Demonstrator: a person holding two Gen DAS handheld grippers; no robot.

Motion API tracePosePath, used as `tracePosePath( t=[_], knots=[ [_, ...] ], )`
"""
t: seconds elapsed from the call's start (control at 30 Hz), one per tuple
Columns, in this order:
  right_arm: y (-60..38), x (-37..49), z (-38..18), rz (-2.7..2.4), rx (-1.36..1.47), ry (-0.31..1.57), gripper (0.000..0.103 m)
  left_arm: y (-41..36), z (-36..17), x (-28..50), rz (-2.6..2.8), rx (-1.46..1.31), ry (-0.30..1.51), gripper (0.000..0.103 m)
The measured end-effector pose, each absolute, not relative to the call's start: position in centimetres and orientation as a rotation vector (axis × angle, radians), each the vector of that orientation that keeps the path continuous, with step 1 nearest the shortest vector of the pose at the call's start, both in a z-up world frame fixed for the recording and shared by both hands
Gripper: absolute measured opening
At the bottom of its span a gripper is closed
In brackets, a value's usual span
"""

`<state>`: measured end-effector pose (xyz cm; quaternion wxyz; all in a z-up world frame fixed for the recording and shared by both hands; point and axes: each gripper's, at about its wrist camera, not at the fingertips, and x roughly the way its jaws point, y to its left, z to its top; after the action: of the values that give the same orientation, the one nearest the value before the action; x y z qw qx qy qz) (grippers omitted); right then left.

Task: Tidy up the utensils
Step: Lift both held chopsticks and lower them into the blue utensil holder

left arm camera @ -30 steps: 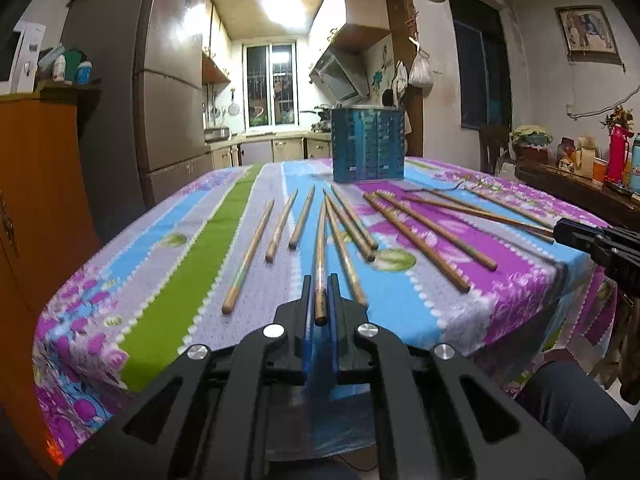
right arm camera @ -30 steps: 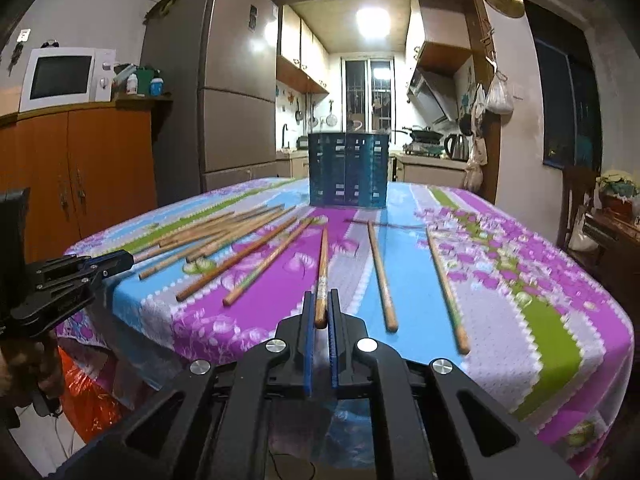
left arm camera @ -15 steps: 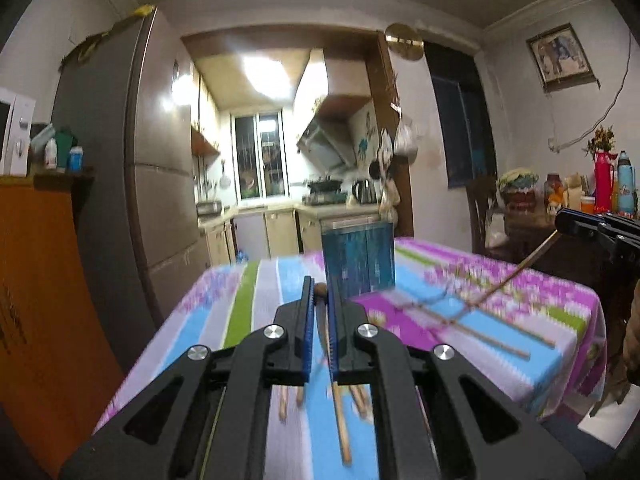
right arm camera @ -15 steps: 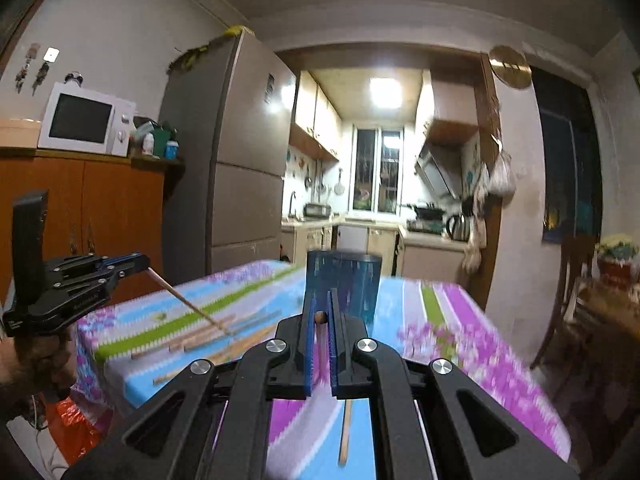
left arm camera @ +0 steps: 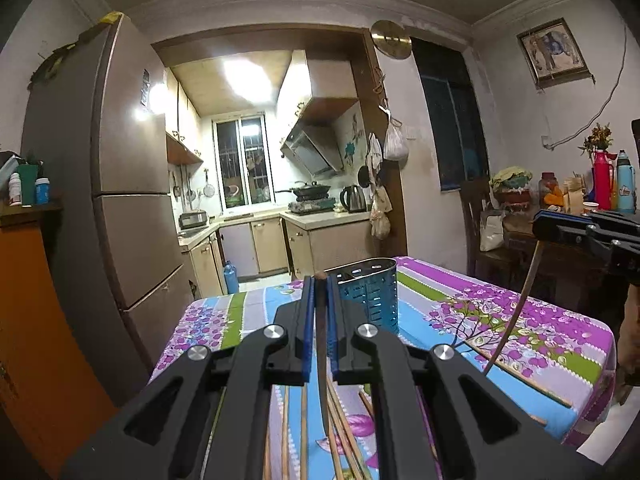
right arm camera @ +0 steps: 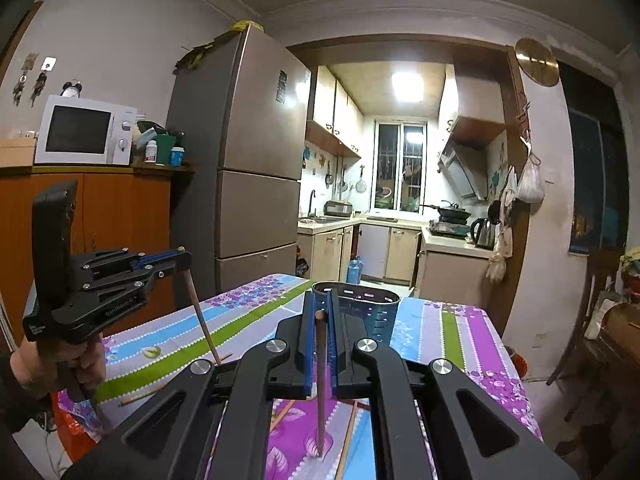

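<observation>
My left gripper (left arm camera: pixel 319 280) is shut on the top end of a wooden chopstick (left arm camera: pixel 322 360), which hangs down above the table. My right gripper (right arm camera: pixel 320 296) is likewise shut on a chopstick (right arm camera: pixel 321 380) that hangs nearly upright. Each wrist view shows the other gripper raised at the side: the right gripper (left arm camera: pixel 538 226) with its chopstick (left arm camera: pixel 516 320), and the left gripper (right arm camera: pixel 185 258) with its chopstick (right arm camera: pixel 202 320). A blue perforated utensil holder (left arm camera: pixel 374 300) (right arm camera: pixel 368 312) stands upright at the table's far end, just beyond both grippers. Several more chopsticks (left arm camera: pixel 344 432) lie on the flowered tablecloth (left arm camera: pixel 520 320).
A tall fridge (left arm camera: pixel 120 220) stands left of the table. Beside it is an orange wooden cabinet (right arm camera: pixel 100 208) with a microwave (right arm camera: pixel 84 130) on top. On the right, a side table holds thermos bottles (left arm camera: pixel 604 180), and a dark chair (right arm camera: pixel 592 300) stands nearby. A person's hand (right arm camera: pixel 60 360) grips the left handle.
Both grippers have risen from the table, each lifting one chopstick. The chopsticks lay flat before and now hang down from the shut jaws. The holder appears closer.
</observation>
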<state>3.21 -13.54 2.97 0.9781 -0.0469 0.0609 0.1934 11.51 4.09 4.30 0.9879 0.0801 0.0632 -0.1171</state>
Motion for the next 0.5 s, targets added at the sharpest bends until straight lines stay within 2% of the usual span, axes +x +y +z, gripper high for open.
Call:
tracePosePath(
  t=[0.5],
  knots=[
    [-14.7, 9.6, 7.3, 0.378, -0.045, 0.137, 0.007, 2.1, 8.6, 15.0, -0.276, 0.143, 0.201, 0.005]
  ],
)
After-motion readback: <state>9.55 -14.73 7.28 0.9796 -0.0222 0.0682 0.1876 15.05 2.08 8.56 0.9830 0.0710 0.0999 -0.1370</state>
